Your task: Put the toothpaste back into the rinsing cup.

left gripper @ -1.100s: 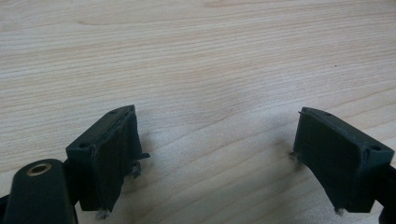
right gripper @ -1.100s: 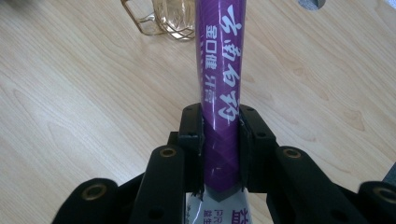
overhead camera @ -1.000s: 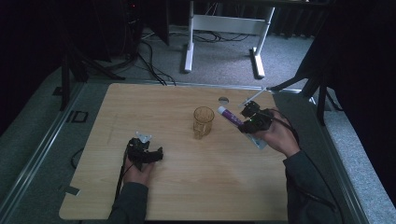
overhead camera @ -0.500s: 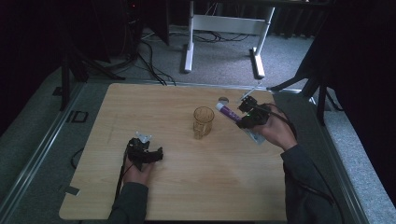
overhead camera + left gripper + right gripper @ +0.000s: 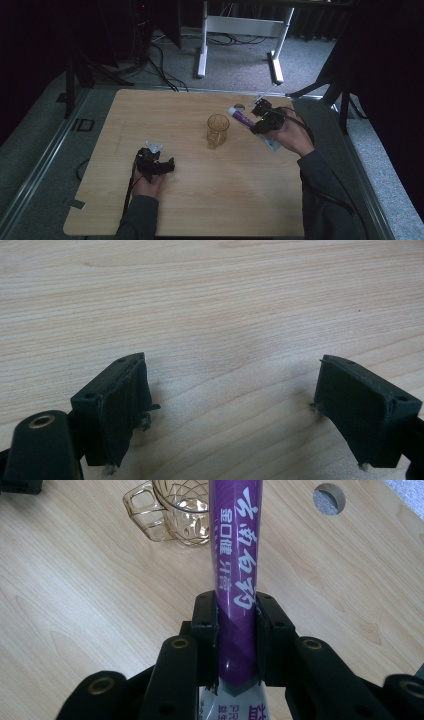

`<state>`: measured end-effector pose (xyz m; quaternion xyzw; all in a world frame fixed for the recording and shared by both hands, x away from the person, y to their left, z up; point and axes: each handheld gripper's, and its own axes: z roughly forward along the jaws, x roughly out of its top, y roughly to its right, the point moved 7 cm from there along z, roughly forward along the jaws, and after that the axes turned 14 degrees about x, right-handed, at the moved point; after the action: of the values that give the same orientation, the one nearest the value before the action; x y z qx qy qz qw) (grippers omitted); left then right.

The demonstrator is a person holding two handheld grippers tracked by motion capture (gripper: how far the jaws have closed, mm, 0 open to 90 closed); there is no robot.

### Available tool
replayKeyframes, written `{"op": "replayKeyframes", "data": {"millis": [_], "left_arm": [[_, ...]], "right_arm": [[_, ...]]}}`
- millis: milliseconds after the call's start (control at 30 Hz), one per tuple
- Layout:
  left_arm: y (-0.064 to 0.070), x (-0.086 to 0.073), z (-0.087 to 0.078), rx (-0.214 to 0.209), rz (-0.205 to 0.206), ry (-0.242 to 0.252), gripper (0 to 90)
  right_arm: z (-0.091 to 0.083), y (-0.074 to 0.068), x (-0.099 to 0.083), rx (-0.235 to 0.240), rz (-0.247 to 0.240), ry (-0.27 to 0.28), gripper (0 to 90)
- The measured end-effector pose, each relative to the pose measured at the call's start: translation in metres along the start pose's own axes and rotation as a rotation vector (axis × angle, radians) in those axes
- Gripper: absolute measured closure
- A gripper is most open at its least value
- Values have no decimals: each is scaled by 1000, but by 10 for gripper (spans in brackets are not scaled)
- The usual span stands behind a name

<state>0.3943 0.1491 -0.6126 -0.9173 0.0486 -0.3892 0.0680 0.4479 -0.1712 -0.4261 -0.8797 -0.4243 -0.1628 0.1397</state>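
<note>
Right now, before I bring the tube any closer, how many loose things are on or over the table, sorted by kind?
Purple tubes: 1, the tube, clamped between the jaws of the right gripper.
Clear amber cups: 1, the cup, standing upright on the table.
Total: 2.
The left gripper is open with bare wood between its jaws.

Purple tube (image 5: 235, 580) slanting above table, just beside amber mug (image 5: 218, 130).
</note>
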Motion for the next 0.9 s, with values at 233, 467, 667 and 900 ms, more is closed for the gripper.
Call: {"op": "replayKeyframes", "data": {"millis": [233,467,667,900], "left_arm": [[0,0,0,0,0,0,140],[0,0,0,0,0,0,140],[0,0,0,0,0,0,140],[0,0,0,0,0,0,140]], "right_arm": [[6,3,7,7,2,-8,741],[10,3,13,12,3,-22,741],[14,3,18,17,5,-37,741],[18,4,23,23,8,-49,740]]}}
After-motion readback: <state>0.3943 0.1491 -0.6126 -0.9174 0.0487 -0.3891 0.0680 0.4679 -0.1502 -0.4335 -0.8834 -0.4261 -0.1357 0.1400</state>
